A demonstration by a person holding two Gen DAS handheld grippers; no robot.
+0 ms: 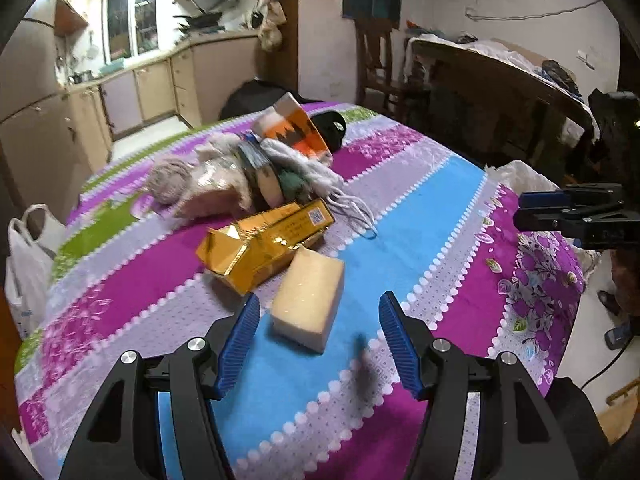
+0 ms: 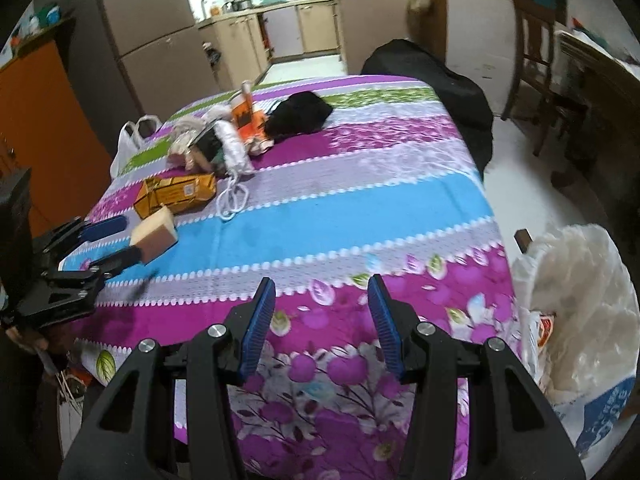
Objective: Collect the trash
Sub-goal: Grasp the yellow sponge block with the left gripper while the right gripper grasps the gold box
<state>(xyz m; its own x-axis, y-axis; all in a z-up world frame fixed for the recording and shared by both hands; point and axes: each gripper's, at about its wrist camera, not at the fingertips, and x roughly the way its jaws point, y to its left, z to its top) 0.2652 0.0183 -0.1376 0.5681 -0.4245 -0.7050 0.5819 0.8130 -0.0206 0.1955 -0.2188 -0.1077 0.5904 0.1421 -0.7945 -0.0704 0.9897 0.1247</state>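
Left tool spread apart, sponge block just ahead on surface, touching gold box. I risk nudging both. Right tool apart, empty, near bag.

The sponge block lies before the carton, seemingly touching it.

The desk is viewed from low and close along the left tongs. It is viewed from farther back along the right tongs. The striped desk top is shared by both views.
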